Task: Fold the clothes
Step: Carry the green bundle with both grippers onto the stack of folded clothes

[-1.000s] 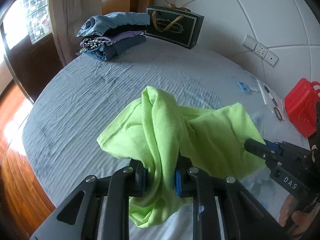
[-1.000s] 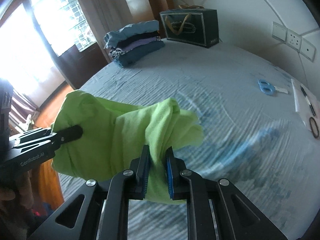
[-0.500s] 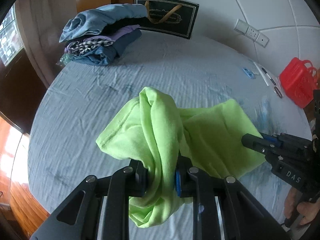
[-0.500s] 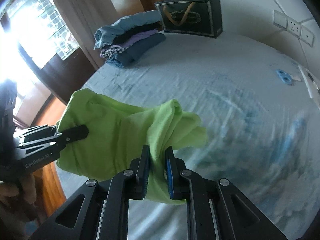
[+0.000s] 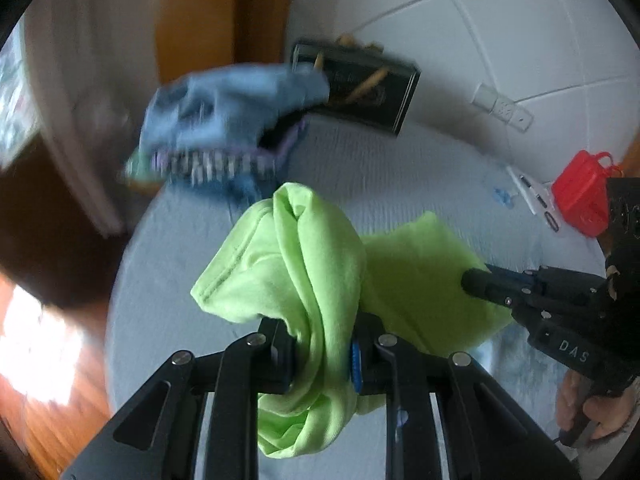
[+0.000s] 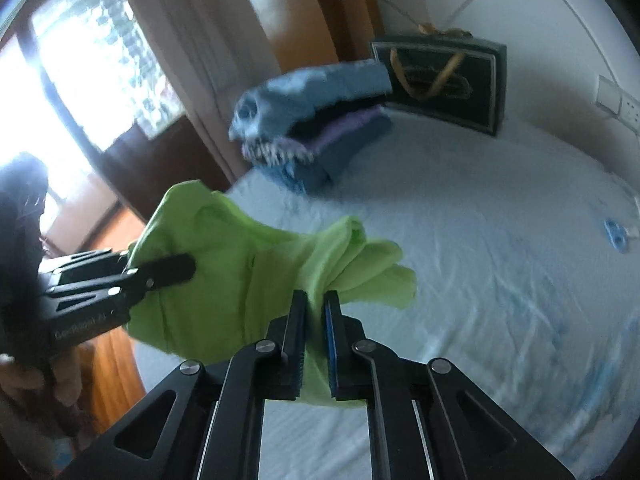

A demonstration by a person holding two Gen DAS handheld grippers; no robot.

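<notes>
Left wrist view, nearest first: the left claw (image 5: 325,354) is clamped on a thick bunched fold of the lime-green garment (image 5: 304,280), cloth spilling both above and below the pads. Just beyond, to the right, the right claw (image 5: 478,280) pinches the opposite end of the same piece, so the garment hangs slung between the two, lifted off the bed (image 5: 420,168). Holding it at two ends like this looks meant to keep the folded bundle from falling open while it is carried. From the right wrist view, the right claw (image 6: 315,336) is closed tight on a thinner gather of fabric, and the left claw (image 6: 176,266) sits level with it off to the side, both pointing forward over the mattress, roughly horizontal. A hand (image 5: 592,408) grips the right tool's handle from below. Farther off, at the bed's far edge, lies a stack of folded clothes (image 6: 316,120), probably where this piece belongs. Behind it a dark gift bag (image 6: 444,80) leans on the wall, and a red basket (image 5: 584,196) sits far right.
</notes>
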